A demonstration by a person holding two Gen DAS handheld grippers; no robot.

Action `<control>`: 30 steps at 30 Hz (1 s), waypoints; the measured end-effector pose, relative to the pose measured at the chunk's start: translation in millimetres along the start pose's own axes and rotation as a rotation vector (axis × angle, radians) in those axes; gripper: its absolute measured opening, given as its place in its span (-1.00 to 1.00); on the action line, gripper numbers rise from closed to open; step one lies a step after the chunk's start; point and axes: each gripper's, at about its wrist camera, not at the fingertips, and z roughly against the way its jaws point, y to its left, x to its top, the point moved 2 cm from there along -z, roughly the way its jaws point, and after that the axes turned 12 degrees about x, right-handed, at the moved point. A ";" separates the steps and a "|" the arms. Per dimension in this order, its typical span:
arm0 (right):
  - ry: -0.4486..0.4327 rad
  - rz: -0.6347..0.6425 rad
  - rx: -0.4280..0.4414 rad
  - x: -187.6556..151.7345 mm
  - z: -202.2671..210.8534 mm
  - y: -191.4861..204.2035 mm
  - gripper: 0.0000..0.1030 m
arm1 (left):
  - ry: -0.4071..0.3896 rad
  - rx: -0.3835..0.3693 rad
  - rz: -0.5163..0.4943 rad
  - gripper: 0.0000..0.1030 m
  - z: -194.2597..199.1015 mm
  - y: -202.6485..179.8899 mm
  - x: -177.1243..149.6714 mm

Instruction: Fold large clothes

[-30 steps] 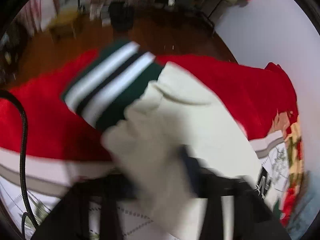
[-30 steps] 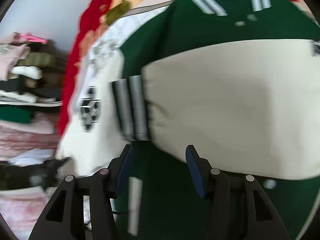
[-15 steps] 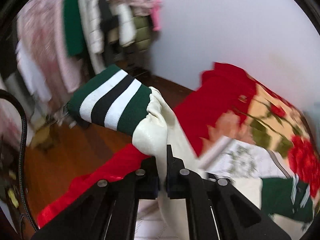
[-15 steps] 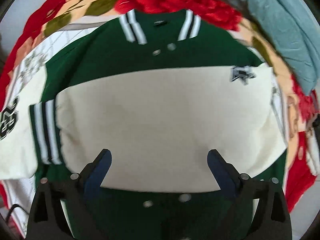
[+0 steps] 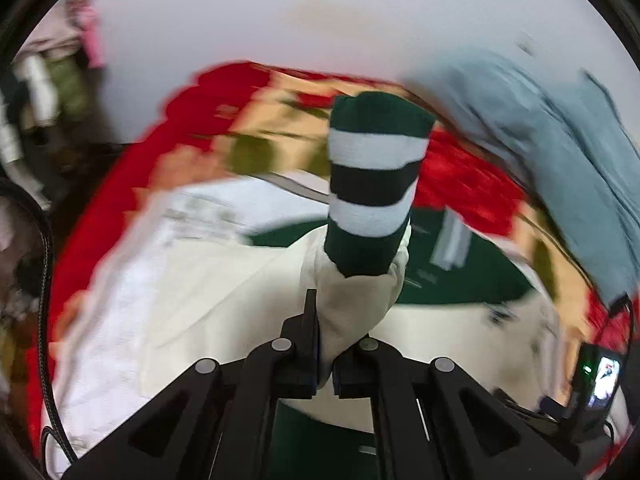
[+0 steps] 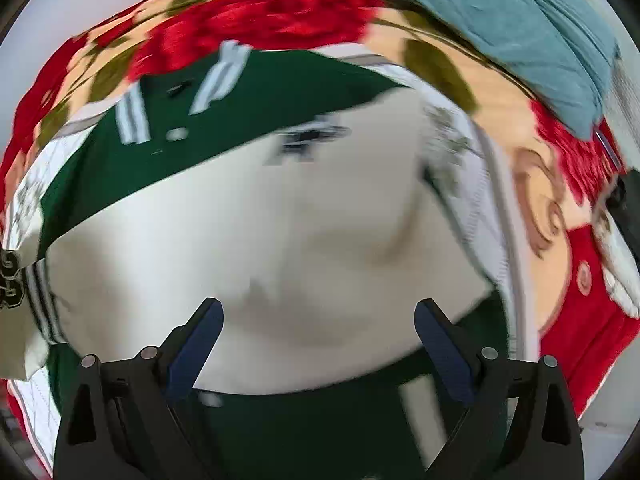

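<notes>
A green varsity jacket [image 6: 280,88] with cream sleeves lies on a bed. One cream sleeve [image 6: 280,248] is folded across the green body. My left gripper [image 5: 326,336] is shut on the other cream sleeve [image 5: 352,304] just below its cuff. The green, white and black striped cuff [image 5: 376,184] stands up above the fingers, over the jacket [image 5: 452,280]. My right gripper [image 6: 318,328] is open and empty, low over the folded sleeve, one blue-padded finger [image 6: 196,344] on each side.
The bed has a red floral blanket [image 6: 260,20] and a white quilted cover [image 5: 120,280]. A grey-blue garment [image 6: 520,28] lies at the far right. A small lit screen with cables [image 5: 604,376] sits at the right. Clothes [image 5: 40,80] are piled at the far left.
My left gripper has swung right with the sleeve, from facing the room to facing the bed; the cuff now stands upright. My right gripper has opened wide and shifted right over the folded sleeve.
</notes>
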 end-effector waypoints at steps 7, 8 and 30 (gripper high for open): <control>-0.030 -0.147 -0.033 1.6 14.8 -118.3 0.90 | 0.106 -0.160 -0.192 -0.94 -18.6 -161.6 -33.0; -0.040 -0.166 -0.034 0.3 18.7 -134.1 0.90 | 0.129 -0.166 -0.216 -0.85 -24.8 -178.1 -40.1; -0.024 -0.302 0.562 46.6 37.5 -174.6 0.89 | 0.180 -0.075 -0.078 1.00 -15.3 -107.6 -68.5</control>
